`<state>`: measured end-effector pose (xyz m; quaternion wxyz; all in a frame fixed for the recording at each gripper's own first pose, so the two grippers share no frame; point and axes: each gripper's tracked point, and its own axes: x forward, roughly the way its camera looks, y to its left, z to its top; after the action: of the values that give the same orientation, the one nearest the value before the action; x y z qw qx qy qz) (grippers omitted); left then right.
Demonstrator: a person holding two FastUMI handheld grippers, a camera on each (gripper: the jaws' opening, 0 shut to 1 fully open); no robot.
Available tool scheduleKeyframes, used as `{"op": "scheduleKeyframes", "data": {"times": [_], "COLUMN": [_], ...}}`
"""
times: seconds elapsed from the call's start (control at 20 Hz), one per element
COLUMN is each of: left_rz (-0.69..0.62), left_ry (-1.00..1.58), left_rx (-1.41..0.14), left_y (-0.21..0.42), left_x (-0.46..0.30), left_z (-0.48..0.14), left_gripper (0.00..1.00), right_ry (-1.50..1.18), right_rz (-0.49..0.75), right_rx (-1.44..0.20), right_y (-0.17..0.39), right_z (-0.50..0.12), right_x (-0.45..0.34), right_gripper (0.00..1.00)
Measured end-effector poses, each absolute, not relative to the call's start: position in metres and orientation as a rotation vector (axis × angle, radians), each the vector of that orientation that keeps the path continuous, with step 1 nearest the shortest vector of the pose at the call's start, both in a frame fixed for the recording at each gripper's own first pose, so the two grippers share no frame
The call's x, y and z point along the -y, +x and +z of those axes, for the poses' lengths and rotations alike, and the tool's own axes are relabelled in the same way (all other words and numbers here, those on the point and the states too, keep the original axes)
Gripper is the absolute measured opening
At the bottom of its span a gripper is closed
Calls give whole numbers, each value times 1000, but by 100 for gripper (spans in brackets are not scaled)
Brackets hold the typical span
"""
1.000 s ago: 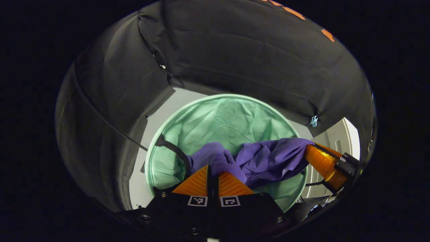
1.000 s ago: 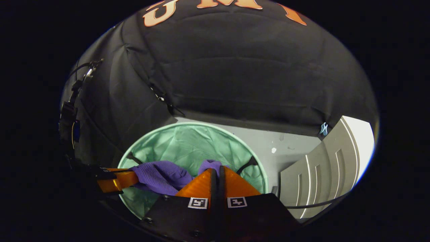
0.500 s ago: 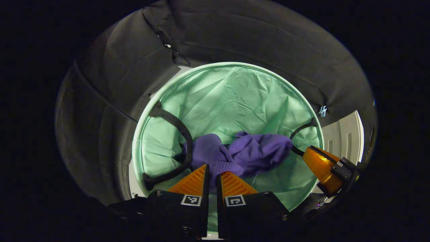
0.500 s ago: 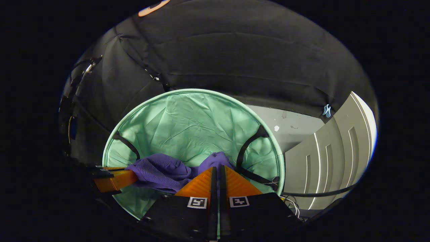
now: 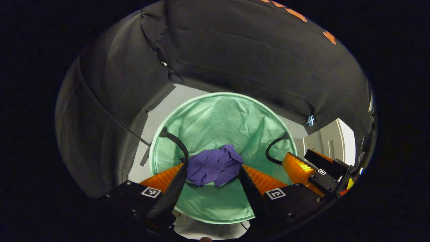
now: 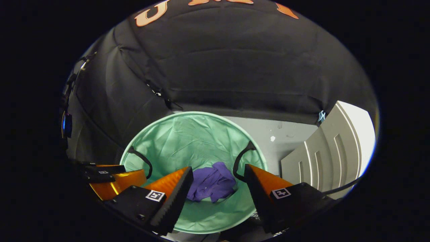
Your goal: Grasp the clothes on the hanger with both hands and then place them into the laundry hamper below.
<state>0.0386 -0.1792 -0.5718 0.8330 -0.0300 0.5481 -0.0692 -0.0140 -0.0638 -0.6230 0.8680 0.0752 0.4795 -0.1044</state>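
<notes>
the clothes (image 5: 215, 166) are lying crumpled in the laundry hamper (image 5: 221, 111), on its bottom. the hamper is standing on the floor (image 6: 289, 134) against the booth wall. both sets of tongs, left (image 5: 210, 174) and right (image 6: 218, 179), are hanging side by side above the hamper, each spread wide, with the clothes showing between the fingers. a panel (image 6: 332, 151) is leaning to the hamper's right.

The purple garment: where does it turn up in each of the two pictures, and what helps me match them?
Left gripper view: the purple garment lies crumpled at the bottom of the green hamper, low in the middle, seen between the open left gripper.
Right gripper view: the same heap sits low in the middle, seen between the open right gripper.
Shared landmark: the hamper's black handles on either side of the heap.
</notes>
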Motion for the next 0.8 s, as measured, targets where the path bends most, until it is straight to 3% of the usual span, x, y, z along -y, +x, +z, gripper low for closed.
{"op": "scheduleKeyframes", "data": {"times": [0.2,0.25,0.8], "left_rz": [-133,-134,-114], "left_ry": [-86,-98,-86], "left_rx": [-1012,-966,-550], "left_y": [50,55,48], "left_x": [175,175,131], "left_z": [-505,-484,-280], "left_gripper": [98,98,97], "right_ry": [123,121,63], "right_rz": [-208,-204,-129], "right_rx": [-870,-833,-488], "right_y": [1,5,21], "right_z": [-549,-527,-308], "right_x": [66,64,40], "right_gripper": [92,99,98]}}
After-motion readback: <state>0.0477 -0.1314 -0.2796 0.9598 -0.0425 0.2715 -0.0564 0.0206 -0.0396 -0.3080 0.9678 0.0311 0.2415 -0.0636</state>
